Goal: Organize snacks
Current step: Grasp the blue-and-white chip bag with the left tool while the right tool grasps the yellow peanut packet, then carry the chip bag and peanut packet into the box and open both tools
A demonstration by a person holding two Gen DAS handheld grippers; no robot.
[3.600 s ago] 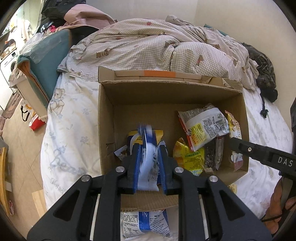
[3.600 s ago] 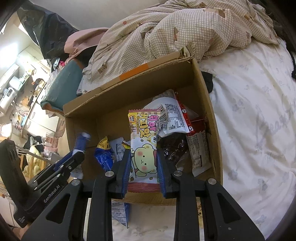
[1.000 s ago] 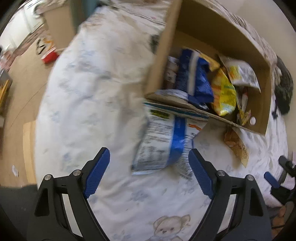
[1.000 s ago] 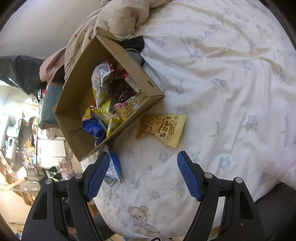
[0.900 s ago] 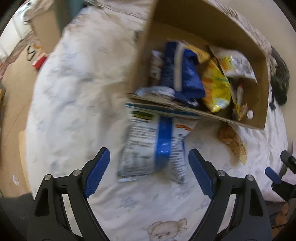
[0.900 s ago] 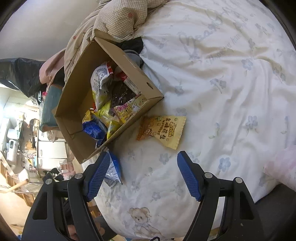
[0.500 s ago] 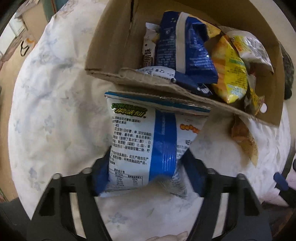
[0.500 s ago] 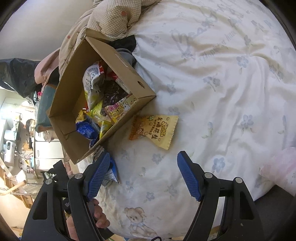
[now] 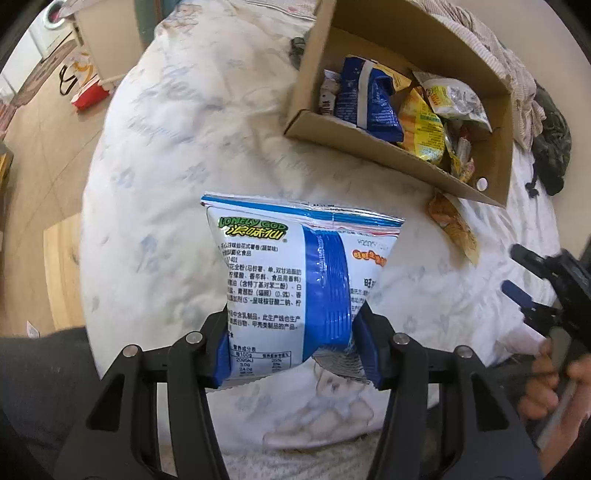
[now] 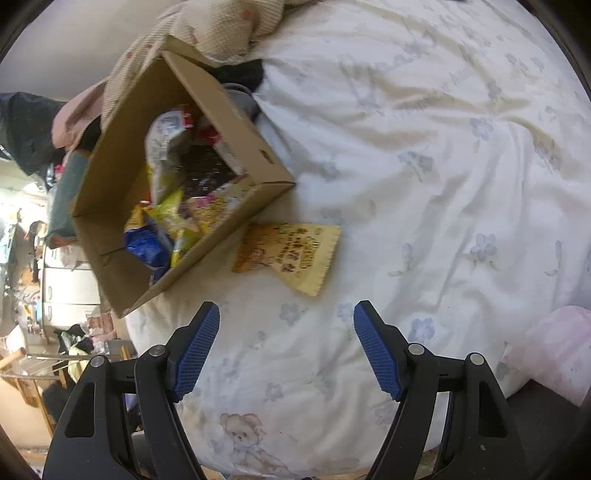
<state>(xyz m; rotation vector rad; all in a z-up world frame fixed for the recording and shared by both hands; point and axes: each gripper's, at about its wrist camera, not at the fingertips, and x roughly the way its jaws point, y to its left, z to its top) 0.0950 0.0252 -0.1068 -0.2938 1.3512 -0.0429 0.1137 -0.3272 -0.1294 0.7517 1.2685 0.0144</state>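
Snacks fill the cardboard box (image 9: 369, 142) on the bed (image 9: 166, 147): a blue bag (image 9: 369, 99), a yellow bag (image 9: 421, 125) and a pale bag (image 9: 454, 98) stand packed together inside, with smaller wrappers beside them. One white-and-blue chip bag (image 9: 295, 280) is out of the box, clamped by its lower end in the left gripper (image 9: 295, 350), whose jaws are closing on it with the blue pads pressed into both sides; the bag hangs above the floral sheet, well apart from the box. An orange-yellow packet (image 10: 288, 251) lies flat on the sheet just beside the box's near corner, seen from both cameras. The right gripper (image 10: 286, 350) hovers over the bed near that packet with its jaws spread wide and nothing between them. In the left view a hand (image 9: 546, 384) holds that gripper at the right edge. A checked quilt (image 10: 221, 26) is bunched behind the box, and a pink bundle (image 10: 554, 350) sits at the bed's edge.
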